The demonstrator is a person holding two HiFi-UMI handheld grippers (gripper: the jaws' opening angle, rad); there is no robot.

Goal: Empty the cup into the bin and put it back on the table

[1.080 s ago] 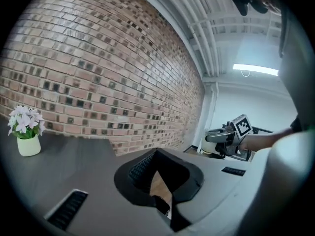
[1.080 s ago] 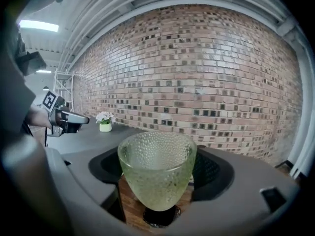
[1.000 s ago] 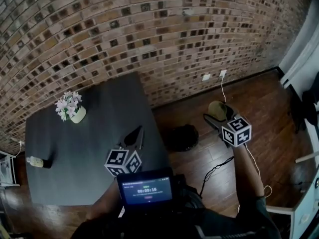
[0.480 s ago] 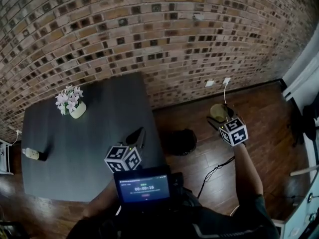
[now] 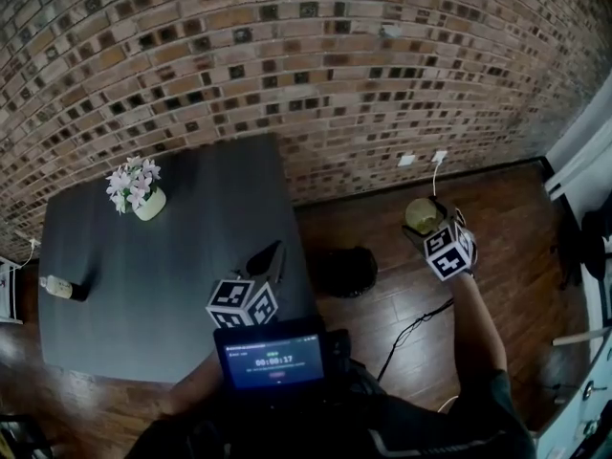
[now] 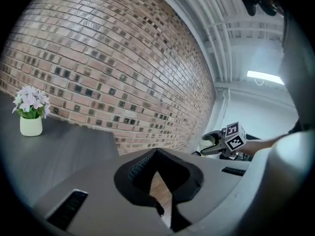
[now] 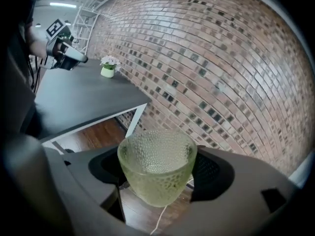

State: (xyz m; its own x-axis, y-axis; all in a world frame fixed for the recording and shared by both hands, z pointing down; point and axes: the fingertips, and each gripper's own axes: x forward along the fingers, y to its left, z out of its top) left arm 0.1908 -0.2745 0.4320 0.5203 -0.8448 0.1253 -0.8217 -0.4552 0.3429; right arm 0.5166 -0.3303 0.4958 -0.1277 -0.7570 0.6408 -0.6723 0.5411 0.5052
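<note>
Two-handed, reached forward: clamped right tongs (image 5: 425,221), tilted downward, on a dimpled pale-green glass cup (image 7: 156,173); held left tongs (image 5: 273,253) level, pressed together, above matte dark surface (image 5: 143,275).

The left tongs (image 5: 271,253) are over the right edge of the table (image 5: 143,295). On the table, a flower pot (image 5: 148,202) stands beyond them to their left, and a bottle (image 5: 59,288) lies far to their left. On the floor (image 5: 516,256) the bin (image 5: 346,271) sits between the two tongs. The right tongs (image 5: 422,222), right of the bin, hold the cup (image 5: 419,212).
</note>
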